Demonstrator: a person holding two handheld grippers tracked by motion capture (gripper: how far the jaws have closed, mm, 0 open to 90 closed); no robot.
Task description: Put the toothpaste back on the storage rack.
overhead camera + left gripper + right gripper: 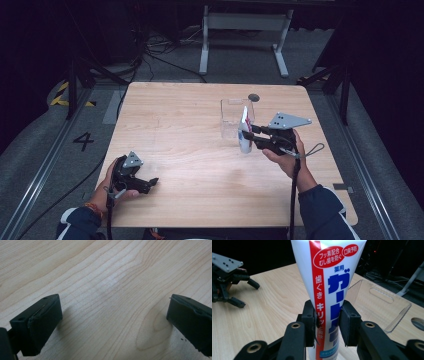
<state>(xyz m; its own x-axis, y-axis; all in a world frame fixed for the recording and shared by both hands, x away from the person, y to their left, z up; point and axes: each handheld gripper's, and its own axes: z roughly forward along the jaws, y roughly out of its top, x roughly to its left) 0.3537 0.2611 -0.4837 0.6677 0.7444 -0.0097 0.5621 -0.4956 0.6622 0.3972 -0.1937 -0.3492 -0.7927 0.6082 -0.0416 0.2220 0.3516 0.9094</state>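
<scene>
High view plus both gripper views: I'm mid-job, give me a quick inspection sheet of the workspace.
Surface: light wooden table, bare grain, with a round hole near its far edge.
Job's things: white toothpaste tube with red stripe and blue lettering, upright; clear plastic box just behind it, open-topped.
Clutter: nothing seen.
Grippers: right tongs clamped on the tube's lower body; left tongs spread wide over bare wood, nothing between them.
Cables: one trails from each gripper toward the person; a loop hangs beside the right hand; loose cables on the floor beyond the table.
Surroundings: dark room, grey floor, white stand frame behind, floor rails, a "4" marking at left.
</scene>
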